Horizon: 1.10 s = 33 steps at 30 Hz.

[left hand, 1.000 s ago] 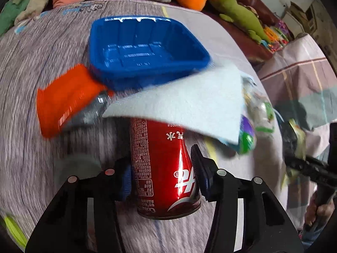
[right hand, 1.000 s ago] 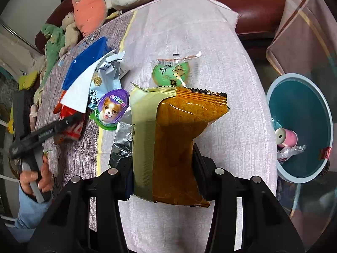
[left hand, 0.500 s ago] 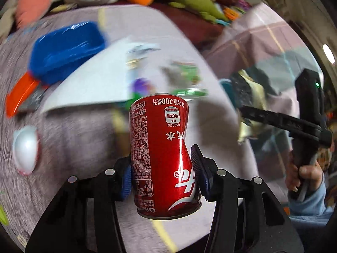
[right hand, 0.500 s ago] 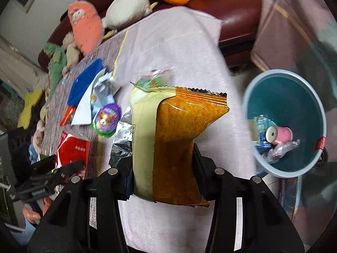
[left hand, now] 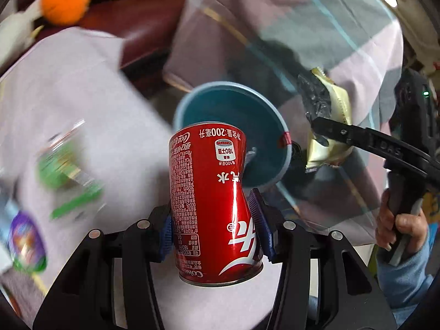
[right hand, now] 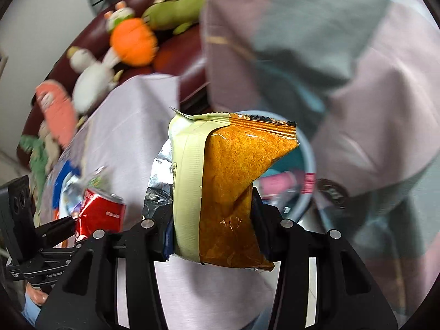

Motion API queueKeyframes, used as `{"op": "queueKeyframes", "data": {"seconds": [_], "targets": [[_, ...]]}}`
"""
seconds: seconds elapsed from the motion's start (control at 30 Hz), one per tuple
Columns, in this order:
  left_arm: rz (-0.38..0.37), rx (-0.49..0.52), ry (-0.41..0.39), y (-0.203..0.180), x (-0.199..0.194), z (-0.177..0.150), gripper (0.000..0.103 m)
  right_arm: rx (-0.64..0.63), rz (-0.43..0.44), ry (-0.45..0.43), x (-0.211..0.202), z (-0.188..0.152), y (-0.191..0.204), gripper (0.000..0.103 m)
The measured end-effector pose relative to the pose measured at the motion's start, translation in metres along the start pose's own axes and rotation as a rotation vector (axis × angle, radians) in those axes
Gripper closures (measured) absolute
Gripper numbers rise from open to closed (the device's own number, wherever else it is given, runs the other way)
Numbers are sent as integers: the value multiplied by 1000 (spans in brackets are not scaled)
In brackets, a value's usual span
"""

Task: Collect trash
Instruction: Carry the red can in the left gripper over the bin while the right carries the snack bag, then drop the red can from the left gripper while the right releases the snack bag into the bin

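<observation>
- Left wrist view: the left gripper [left hand: 213, 227] is about half closed, and its blue pads [left hand: 260, 217] pinch a dented red soda can [left hand: 209, 200], printed upside down, which stands up between the two fingers.
- Beyond the fingertips and a little to their right sits a teal waste bin [left hand: 277, 115]; its open mouth lies past the can's top edge.
- To the right of the fingers, the right gripper [left hand: 319, 129] comes in from the side, carrying a crumpled snack packet [left hand: 335, 104] close beside the bin's rim; a hand [left hand: 398, 225] in a blue sleeve [left hand: 404, 275] grips its handle.
- Left of the fingers, blurred wrappers [left hand: 66, 176] lie on a pale tablecloth [left hand: 82, 88].
- Right wrist view: the right gripper [right hand: 211, 220] is partly closed, clamping an orange and cream snack packet [right hand: 233, 187] that rises upright between its fingers.
- Behind the packet, ahead and to the right of the fingertips, the teal waste bin [right hand: 309, 148] shows a pink object [right hand: 277, 181] inside.
- Left of the fingers, the left gripper [right hand: 68, 222] holds the red soda can [right hand: 101, 214] above the tablecloth [right hand: 132, 126].
- Further ahead to the left, plush toys [right hand: 132, 41] rest on a dark red sofa [right hand: 176, 55].
</observation>
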<state>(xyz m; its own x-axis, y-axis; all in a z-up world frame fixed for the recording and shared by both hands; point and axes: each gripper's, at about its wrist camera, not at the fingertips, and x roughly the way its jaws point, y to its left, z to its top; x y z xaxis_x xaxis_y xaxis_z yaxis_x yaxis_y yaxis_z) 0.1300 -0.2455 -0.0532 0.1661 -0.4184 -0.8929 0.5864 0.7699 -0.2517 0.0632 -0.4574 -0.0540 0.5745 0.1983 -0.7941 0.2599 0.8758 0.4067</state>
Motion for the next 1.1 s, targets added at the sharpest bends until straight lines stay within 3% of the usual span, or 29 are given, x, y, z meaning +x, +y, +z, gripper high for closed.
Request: {"op": "queueKeyframes", "data": {"seconds": [0.23, 0.57, 0.9, 0.97, 1.03, 1.1], "targets": [[-11, 42, 127, -25, 72, 27, 52, 62, -41, 5, 13, 7, -44, 59], [-22, 57, 200, -39, 121, 30, 52, 76, -47, 35, 33, 10, -66, 59], [-22, 78, 192, -43, 125, 25, 47, 84, -48, 52, 40, 8, -69, 59], [-28, 72, 192, -45, 121, 23, 41, 82, -49, 56, 41, 8, -67, 59], [-22, 66, 178, -46, 119, 25, 28, 80, -49, 55, 41, 8, -65, 59], [-28, 62, 175, -44, 119, 25, 28, 78, -50, 53, 40, 8, -64, 59]]}}
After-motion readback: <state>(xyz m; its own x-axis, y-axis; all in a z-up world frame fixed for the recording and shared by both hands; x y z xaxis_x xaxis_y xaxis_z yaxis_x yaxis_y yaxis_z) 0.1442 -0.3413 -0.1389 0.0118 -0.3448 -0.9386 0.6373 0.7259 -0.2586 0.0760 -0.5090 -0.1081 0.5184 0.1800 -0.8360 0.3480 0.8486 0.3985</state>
